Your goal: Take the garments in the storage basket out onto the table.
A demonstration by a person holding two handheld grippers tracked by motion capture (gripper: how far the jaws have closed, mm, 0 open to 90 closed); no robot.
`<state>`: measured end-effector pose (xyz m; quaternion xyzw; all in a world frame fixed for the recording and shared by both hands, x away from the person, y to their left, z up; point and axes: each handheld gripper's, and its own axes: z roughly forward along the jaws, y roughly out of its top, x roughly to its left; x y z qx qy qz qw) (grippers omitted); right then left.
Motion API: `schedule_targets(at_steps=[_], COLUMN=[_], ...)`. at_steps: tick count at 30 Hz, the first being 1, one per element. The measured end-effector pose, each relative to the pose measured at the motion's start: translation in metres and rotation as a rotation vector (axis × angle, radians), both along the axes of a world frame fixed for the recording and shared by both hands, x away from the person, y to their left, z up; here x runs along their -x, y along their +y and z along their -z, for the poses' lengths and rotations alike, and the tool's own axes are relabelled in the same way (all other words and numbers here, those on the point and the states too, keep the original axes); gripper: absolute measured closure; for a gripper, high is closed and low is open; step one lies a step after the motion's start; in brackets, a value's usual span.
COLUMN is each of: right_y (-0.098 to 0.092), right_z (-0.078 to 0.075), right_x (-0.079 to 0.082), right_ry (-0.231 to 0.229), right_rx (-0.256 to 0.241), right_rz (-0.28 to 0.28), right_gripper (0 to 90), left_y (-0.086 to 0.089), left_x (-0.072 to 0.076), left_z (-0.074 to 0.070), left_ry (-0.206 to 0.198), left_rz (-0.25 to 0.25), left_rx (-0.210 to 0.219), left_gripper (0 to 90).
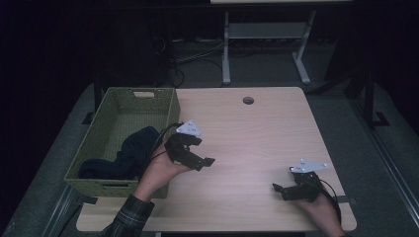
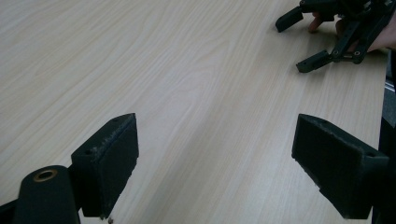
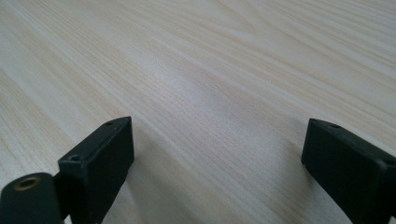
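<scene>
My left tool hangs over the worktop just to the right of the green woven basket, its jaws spread wide with nothing between them. In the left gripper view I see both black pads standing well apart over bare pale wood grain. My left hand comes up from the near edge in a plaid sleeve, and the wrist passes close along the basket's right wall.

My right tool sits low near the front right corner of the worktop, also wide open and gripping nothing; the right gripper view shows its two pads far apart with only wood between and ahead of them. From the left gripper view I can see that right tool farther off across the wood, jaws parted, with my right hand behind it.

The dark blue cloth lies bunched inside the basket, heaped against its near right part and trailing toward the near left corner. It is just beside my left tool, with the basket's wall standing between the two.

The two tools are well apart, with open wood between them. A round cable hole sits near the far edge of the worktop. Beyond it stands a white table frame on the grey floor, with dark cables lying near its left leg.
</scene>
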<state>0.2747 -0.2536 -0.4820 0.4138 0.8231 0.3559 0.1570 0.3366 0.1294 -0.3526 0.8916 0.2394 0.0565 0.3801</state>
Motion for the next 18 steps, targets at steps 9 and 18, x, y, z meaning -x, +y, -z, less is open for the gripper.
schedule_targets(at_steps=[9, 18], right_y=[0.0, 0.0], right_z=[0.0, 0.0], right_x=[0.0, 0.0], right_ry=[0.0, 0.0], right_rx=[0.0, -0.001], right_rz=[0.0, 0.0], right_gripper=[8.9, 8.9], left_y=[0.008, 0.018], left_x=[-0.002, -0.003], left_z=[-0.007, -0.016], left_ry=[0.005, 0.003], left_rz=[-0.009, -0.02], left_rx=[-0.021, -0.038], left_gripper=[14.4, 14.5])
